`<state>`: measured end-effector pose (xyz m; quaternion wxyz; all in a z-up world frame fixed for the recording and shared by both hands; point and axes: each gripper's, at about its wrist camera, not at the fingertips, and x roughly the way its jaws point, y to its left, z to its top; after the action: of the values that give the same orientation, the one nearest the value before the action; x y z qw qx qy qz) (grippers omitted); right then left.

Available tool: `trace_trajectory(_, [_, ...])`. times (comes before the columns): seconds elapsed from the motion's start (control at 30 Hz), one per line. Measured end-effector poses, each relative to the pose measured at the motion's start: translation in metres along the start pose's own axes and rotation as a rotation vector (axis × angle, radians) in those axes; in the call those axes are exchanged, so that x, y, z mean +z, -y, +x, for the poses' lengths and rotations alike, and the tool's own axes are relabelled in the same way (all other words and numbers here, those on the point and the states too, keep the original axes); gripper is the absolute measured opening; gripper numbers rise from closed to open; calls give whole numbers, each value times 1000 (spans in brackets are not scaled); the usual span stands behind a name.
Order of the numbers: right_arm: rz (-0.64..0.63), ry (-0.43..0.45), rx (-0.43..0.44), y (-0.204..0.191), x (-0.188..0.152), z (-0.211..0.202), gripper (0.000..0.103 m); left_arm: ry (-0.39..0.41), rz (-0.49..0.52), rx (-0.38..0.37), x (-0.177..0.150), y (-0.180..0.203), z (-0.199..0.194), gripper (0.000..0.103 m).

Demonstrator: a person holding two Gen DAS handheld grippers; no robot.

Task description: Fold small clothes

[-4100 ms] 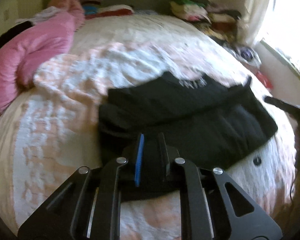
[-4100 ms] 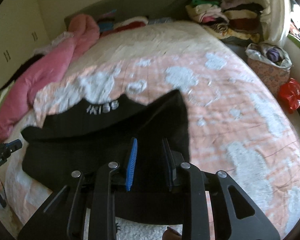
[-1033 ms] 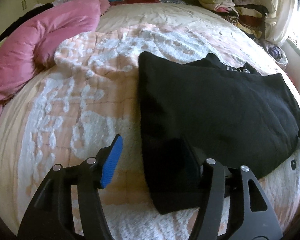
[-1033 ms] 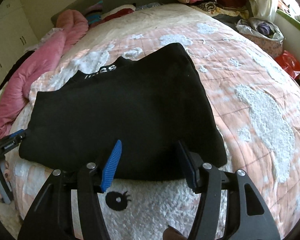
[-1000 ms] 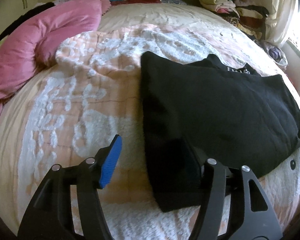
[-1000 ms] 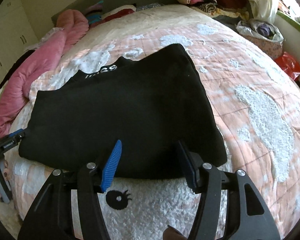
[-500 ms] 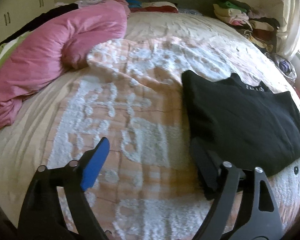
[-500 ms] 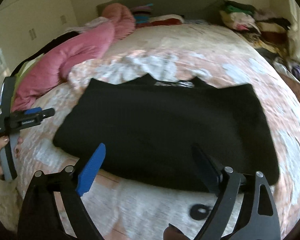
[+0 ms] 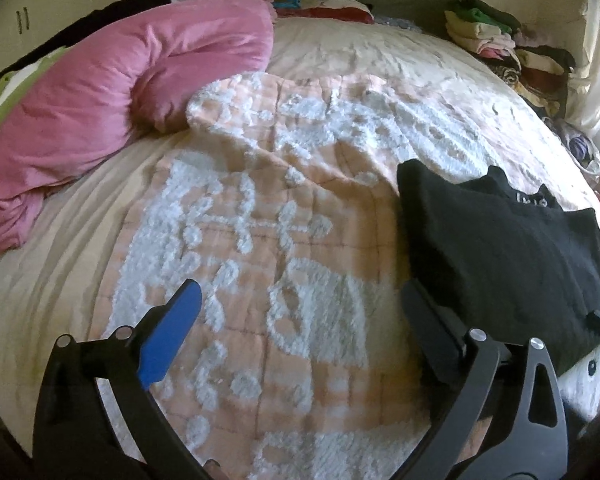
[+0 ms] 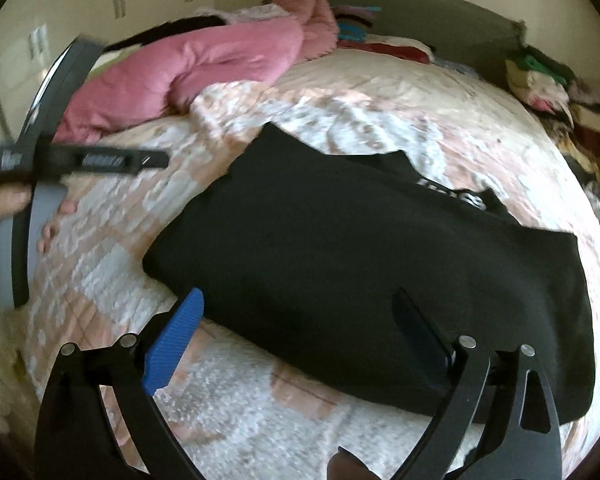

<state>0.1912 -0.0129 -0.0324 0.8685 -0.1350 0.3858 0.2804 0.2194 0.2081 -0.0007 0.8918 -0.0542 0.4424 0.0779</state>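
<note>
A folded black garment [image 9: 500,248] with white lettering at its neck lies flat on the peach and white blanket [image 9: 260,240]. My left gripper [image 9: 300,296] hovers over bare blanket just left of the garment. Its jaws are opening wide with nothing between them, and its black finger stands near the garment's left edge. My right gripper [image 10: 298,298] hangs over the near edge of the garment [image 10: 360,260]. Its jaws are also opening, and the pads do not press the cloth. A hand [image 10: 4,208] holds the left gripper at the far left of the right wrist view.
A rolled pink duvet [image 9: 120,92] lies along the bed's left side. Stacked folded clothes [image 9: 496,36] sit at the far right corner, and pillows [image 10: 380,44] rest against the grey headboard [image 10: 420,16]. Cupboard doors [image 9: 56,4] stand behind on the left.
Both grippers opened from half-spread to wide and let go of the garment's near edge. The left one slid left onto bare blanket. The right one swung left and rolled.
</note>
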Motion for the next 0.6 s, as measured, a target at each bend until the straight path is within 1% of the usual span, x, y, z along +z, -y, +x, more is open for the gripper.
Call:
trace_trajectory(0.13, [-84, -19, -34, -21, -4, 14, 96, -1, 9, -15, 9, 10, 7, 93])
trace_trajectory(0.23, [-143, -18, -64, -34, -6, 21, 96, -2, 26, -27, 16, 21, 12, 93])
trace_trajectory(0.43, [-258, -23, -159, -54, -11, 42, 96, -19, 65, -40, 26, 41, 26, 93])
trace_trajectory(0.5, [-269, -20, -182, -56, -11, 48, 97, -26, 75, -37, 28, 44, 30, 93])
trace_trajectory(0.6, [-246, -25, -188, -54, -6, 57, 97, -32, 85, -34, 31, 47, 35, 93])
